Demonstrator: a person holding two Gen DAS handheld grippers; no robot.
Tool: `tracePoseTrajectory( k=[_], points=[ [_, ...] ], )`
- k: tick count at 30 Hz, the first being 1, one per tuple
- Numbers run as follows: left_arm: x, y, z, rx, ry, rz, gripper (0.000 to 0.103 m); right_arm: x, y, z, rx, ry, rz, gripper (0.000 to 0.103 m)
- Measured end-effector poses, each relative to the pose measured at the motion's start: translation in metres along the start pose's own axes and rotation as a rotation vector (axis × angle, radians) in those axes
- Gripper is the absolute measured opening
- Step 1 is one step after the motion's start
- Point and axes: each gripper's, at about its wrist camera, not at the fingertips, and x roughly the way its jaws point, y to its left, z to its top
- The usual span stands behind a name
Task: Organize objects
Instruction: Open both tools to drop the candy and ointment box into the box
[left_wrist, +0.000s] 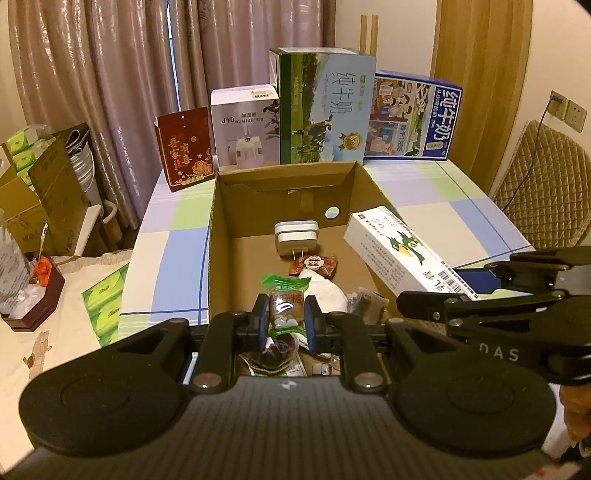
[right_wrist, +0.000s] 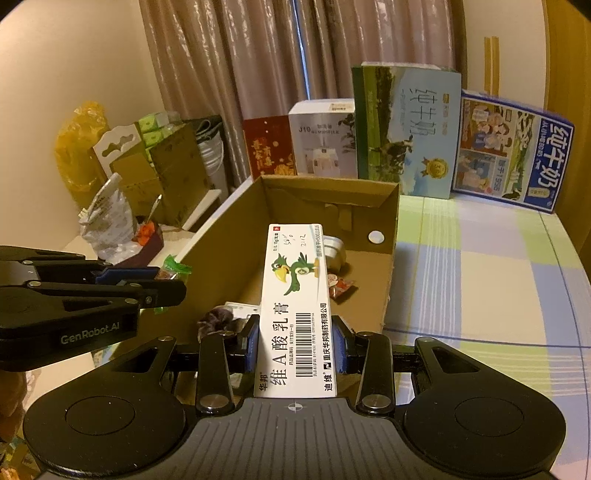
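Note:
An open cardboard box stands on the checked table. My left gripper is shut on a green-topped candy packet, held over the box's near end. My right gripper is shut on a long white ointment carton with a green bird on it; the carton hangs over the box's right wall. On the box floor lie a white plug adapter, a red snack packet, a white pouch and a dark purple item. The left gripper shows at the left of the right wrist view.
Along the table's far edge stand a red gift box, a white humidifier box, and two milk cartons. Left of the table are brown cardboard boxes and tissue packs. A quilted chair stands at right.

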Motion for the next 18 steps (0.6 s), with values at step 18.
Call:
tracePoseTrajectory(
  k=[18],
  points=[
    [0.034, 0.011, 0.004, -0.035, -0.01, -0.018, 0.049, 0.03, -0.022, 0.005, 0.025, 0.014, 0.004, 0.035]
  ],
)
